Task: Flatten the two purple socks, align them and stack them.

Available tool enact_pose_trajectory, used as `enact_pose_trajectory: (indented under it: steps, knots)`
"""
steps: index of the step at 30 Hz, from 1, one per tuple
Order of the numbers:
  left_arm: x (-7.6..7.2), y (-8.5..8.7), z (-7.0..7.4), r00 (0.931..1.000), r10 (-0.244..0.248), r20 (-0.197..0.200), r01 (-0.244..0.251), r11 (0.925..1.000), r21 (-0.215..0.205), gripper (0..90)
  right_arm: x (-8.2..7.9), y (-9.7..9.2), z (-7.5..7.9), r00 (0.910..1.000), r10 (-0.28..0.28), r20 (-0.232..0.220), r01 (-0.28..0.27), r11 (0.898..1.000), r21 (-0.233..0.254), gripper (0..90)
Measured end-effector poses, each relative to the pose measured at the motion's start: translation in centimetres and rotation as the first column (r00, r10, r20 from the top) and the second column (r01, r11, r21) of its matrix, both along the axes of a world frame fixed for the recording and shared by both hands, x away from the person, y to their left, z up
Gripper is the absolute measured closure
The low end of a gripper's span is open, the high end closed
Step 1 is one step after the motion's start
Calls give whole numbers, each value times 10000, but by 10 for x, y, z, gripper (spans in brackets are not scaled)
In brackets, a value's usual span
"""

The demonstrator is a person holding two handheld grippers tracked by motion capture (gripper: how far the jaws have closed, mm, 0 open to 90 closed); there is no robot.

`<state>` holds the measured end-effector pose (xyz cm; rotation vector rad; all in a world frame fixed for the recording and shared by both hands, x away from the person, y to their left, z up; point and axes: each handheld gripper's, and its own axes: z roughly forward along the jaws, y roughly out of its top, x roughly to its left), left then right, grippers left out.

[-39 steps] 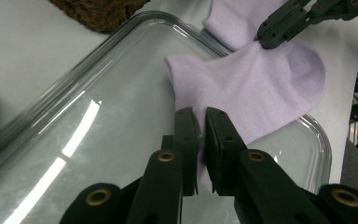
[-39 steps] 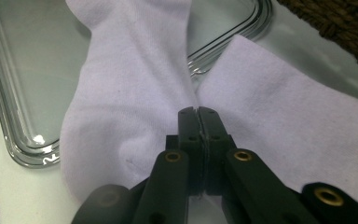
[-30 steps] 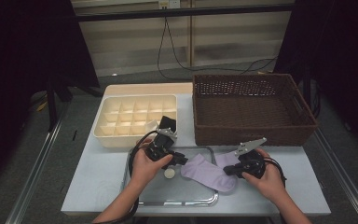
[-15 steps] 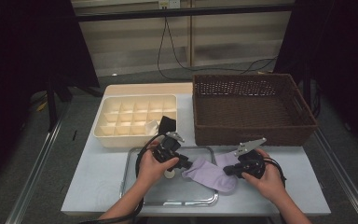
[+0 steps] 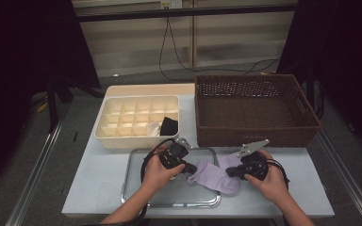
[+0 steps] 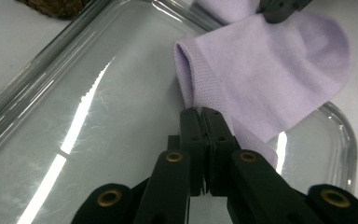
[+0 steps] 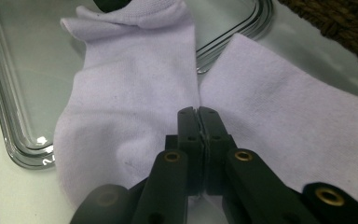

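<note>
A lilac sock [image 5: 212, 175] lies half in the clear tray [image 5: 128, 188], its toe over the tray's right rim. My left gripper [image 5: 188, 168] has just been closing, and its jaws are shut on that sock's cuff [image 6: 191, 79], with the tips [image 6: 200, 112] meeting at the cuff's edge. My right gripper [image 5: 229, 172] is shut at the sock's other end [image 7: 130, 102], its tips [image 7: 198, 110] pinching the edge right beside a second lilac sock [image 7: 284, 116]. This second sock [image 5: 229, 161] lies flat on the table by the tray's rim [image 7: 23, 93].
A cream divided box [image 5: 122, 125] stands behind the tray, with a black item [image 5: 169, 125] and a white one [image 5: 153, 128] in its right compartments. A brown wicker basket [image 5: 254, 110] sits at the back right. Both forearms come in from the table's near edge.
The left hand has edged a little right, onto the sock's cuff. The right hand and both socks have stayed put.
</note>
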<state>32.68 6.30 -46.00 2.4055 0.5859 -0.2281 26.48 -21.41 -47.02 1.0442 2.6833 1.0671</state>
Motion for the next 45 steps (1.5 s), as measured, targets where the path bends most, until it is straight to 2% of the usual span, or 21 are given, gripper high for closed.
enact_pose_trajectory:
  steps: [2,3,5,6,9,13,15,17,19,22,23,27,29,30,33,35,38,40,42,43,45]
  knots:
    - [3,3,2,9998,-152,90,151,9998,159,890,0,0,0,10000,3,3,-3,10000,-8,894]
    - [5,7,2,9998,167,-62,-169,9996,-246,890,0,0,0,10000,8,4,-8,10000,6,894]
    - [7,11,4,9999,172,-6,-172,9998,-129,891,0,0,0,10000,-8,-26,8,10000,11,895]
    - [6,12,4,9984,546,-124,-550,9978,-371,891,0,0,0,10000,-5,-13,5,10000,11,895]
    - [9,20,8,9981,611,57,-609,9978,-244,891,0,0,0,10000,-38,-38,38,10000,19,894]
    - [9,25,7,9953,955,-129,-959,9948,-339,891,0,0,0,9999,-104,9,104,9999,59,896]
    - [12,28,7,9977,670,-78,-671,9977,-94,891,0,0,0,9999,-100,25,100,9999,115,897]
    - [11,29,6,9969,785,-104,-785,9969,34,891,0,-1,1,9999,-136,13,136,9998,143,898]
    - [10,28,3,9950,963,-270,-967,9952,-131,890,0,-2,2,9997,-206,89,204,9996,174,898]
    - [11,29,4,9969,752,-217,-754,9971,-104,883,1,-5,4,9986,-457,264,449,9986,278,801]
    - [10,28,4,9947,957,-365,-972,9944,-414,879,1,-8,5,9979,-597,236,590,9979,270,785]
    - [11,29,6,9959,859,-284,-871,9953,-434,852,3,-22,13,9895,-1388,415,1370,9896,432,670]
    - [10,28,7,9959,830,-350,-846,9953,-464,828,3,-31,14,9806,-1882,544,1853,9812,540,566]
    - [11,28,8,9965,817,-198,-825,9954,-486,812,3,-34,14,9771,-2063,513,2033,9773,589,560]
    - [12,28,10,9967,790,-201,-800,9954,-520,695,5,-43,11,9658,-2547,492,2535,9669,284,481]
    - [12,27,9,9955,927,-203,-935,9947,-430,539,5,-46,7,9566,-2881,445,2886,9574,-38,441]
    - [12,25,9,9950,993,-83,-996,9942,-399,399,7,-49,0,9590,-2831,140,2832,9591,-33,524]
    - [12,24,9,9951,984,48,-982,9948,-283,313,6,-48,-3,9580,-2862,198,2865,9579,-175,672]
    - [11,22,9,9947,1027,37,-1023,9933,-531,310,6,-49,0,9624,-2714,43,2714,9625,40,831]
    - [11,23,10,9966,821,109,-816,9958,-416,298,6,-49,1,9625,-2711,103,2711,9626,36,862]
    - [11,21,10,9961,870,134,-863,9952,-465,268,6,-50,3,9644,-2642,122,2641,9645,83,878]
